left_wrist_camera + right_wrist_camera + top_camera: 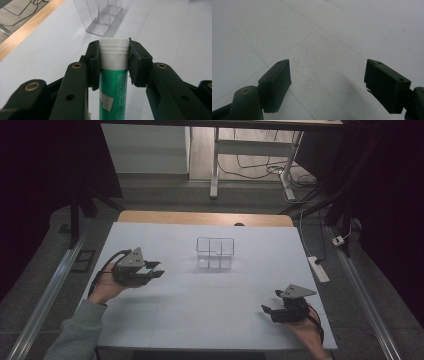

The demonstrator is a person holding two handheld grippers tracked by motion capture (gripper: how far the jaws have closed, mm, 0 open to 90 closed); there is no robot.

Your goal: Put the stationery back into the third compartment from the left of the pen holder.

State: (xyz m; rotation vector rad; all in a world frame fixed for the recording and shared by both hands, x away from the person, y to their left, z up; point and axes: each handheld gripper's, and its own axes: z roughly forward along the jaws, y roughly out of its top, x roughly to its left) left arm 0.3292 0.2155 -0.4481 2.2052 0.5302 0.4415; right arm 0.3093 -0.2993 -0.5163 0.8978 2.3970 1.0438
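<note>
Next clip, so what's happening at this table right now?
A person holds a two-jaw gripper in each hand over a white table. The left gripper is shut on a green tube with a white ribbed cap, the pads pressing just below the cap. Ahead of it stands a clear plastic organiser with compartments, apparently empty. The right gripper hangs open above bare tabletop, holding nothing.

I work in a lab: white sheet (210, 295) on a wooden table (200, 217), dark curtains (390, 195) either side, power strip (318, 269) and loose cables (260, 170) on the floor.
</note>
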